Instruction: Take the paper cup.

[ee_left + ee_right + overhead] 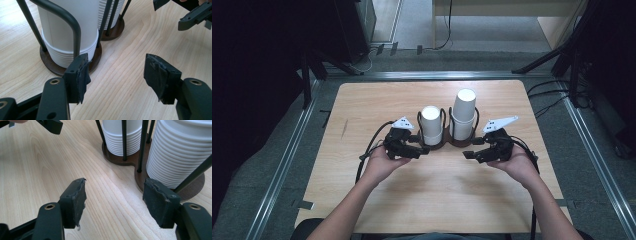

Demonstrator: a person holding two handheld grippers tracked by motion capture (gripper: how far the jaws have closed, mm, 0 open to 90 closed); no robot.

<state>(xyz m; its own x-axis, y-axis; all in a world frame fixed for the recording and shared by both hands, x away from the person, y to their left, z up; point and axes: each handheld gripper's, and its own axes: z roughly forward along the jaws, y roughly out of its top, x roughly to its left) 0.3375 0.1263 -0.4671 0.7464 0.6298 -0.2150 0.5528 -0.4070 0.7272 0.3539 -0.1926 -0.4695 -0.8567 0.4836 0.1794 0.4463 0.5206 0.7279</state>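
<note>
A dark wooden cup holder (pixel 447 144) with black wire uprights stands mid-table and carries two stacks of white paper cups: a shorter left stack (pixel 431 125) and a taller right stack (pixel 463 114). My left gripper (pixel 424 150) sits just in front of the left stack, open, with nothing between its pads. In the left gripper view its jaws (pixel 116 75) stand apart over bare wood, and the cup stack (pixel 72 32) is close on the left. My right gripper (pixel 468 154) is in front of the right stack, also open and empty. Its own view has the jaws (pixel 115 197) apart beside the ribbed stack (pixel 180 152).
The light wooden table (pixel 362 110) has bare surface on both sides of the holder and in front of the hands. Metal rails run along the table's left and right sides. Black stands and cables lie on the floor beyond the far edge.
</note>
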